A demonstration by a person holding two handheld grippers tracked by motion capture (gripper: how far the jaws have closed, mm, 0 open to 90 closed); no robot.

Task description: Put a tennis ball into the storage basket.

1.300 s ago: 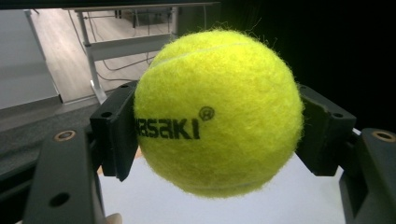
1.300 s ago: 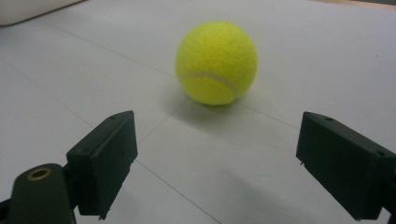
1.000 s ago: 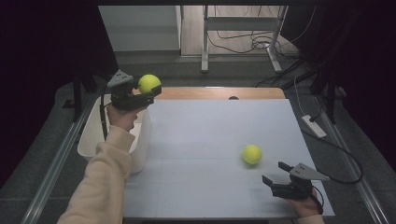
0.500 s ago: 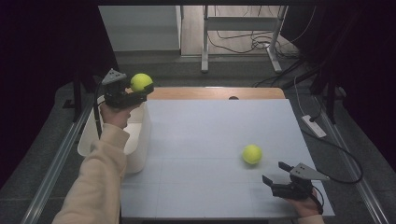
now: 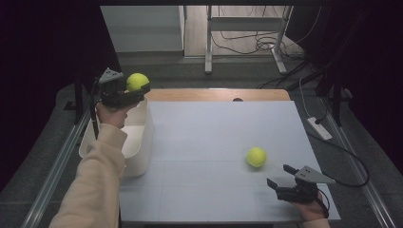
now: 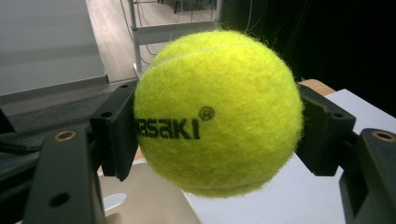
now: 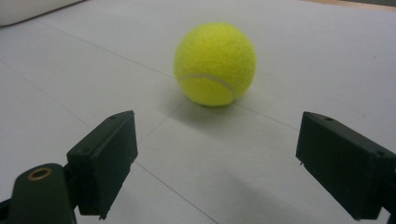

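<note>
On the white surface point(image 5: 209, 142), one of two tennis balls point(image 5: 256, 156) is being faced by the right gripper's point(image 5: 280, 183) open jaws; the other tennis ball point(image 5: 137, 81) is being gripped by the left gripper point(image 5: 124, 91) over a white bin point(image 5: 142, 142).

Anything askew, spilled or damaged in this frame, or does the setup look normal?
Nothing stands out. The left gripper is shut on one tennis ball above the white bin, which stands upright at the table's left edge. The other tennis ball rests intact ahead of the open right gripper.

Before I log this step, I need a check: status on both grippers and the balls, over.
Left gripper shut on held ball, above white bin. Right gripper open, short of second ball on table. Nothing between.
</note>
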